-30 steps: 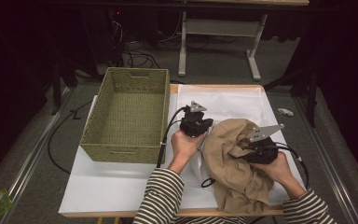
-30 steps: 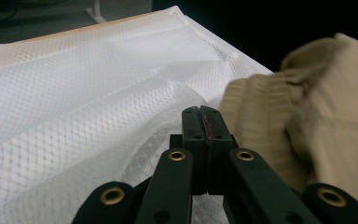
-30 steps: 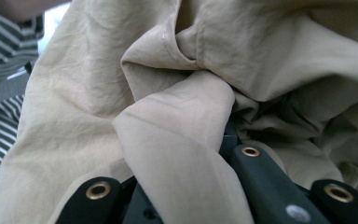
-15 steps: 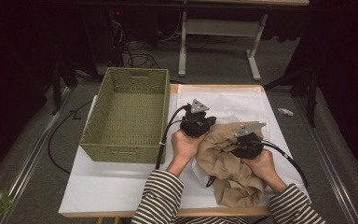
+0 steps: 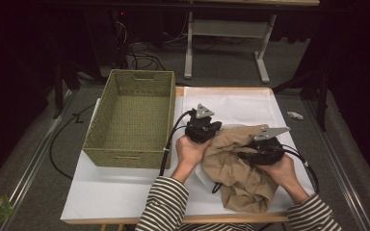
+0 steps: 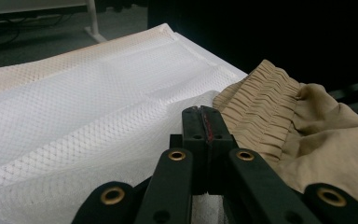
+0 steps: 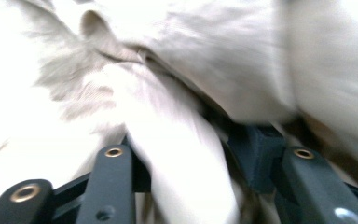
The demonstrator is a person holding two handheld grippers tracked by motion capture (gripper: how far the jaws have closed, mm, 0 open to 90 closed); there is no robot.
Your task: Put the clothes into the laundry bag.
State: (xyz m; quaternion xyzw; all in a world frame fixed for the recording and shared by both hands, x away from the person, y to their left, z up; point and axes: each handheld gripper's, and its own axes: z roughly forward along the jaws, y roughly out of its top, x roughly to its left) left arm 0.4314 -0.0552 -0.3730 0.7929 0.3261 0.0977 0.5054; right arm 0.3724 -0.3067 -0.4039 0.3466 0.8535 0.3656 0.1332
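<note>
Folding or bunching the tan garment (image 5: 241, 168), by the look of it, near the table's 5 o'clock corner on the white mesh sheet (image 5: 125, 187), likely for the basket (image 5: 130, 120) at 9 o'clock of the hands. Left gripper (image 5: 207, 132) pinched fully together at the garment's 10 o'clock edge, beside its gathered waistband (image 6: 261, 102); nothing seen between the tips, though cloth could be hidden under them. Right gripper (image 5: 250, 156) lying on top of the pile with jaws just parted about halfway, a fold of cloth (image 7: 177, 154) lying between them, apparently not pinched; blurred there, so not certain. Next, judging from this: closing on a firm fold, then lifting both ends together, with care that loose cloth does not drag the sheet. Table (image 5: 221, 89) wooden-edged, covered by the sheet. Beyond it grey floor, cables (image 5: 142, 55), a desk frame (image 5: 231, 43) at 12 o'clock, a small white scrap (image 5: 295, 115) at 2 o'clock, dark surroundings.
</note>
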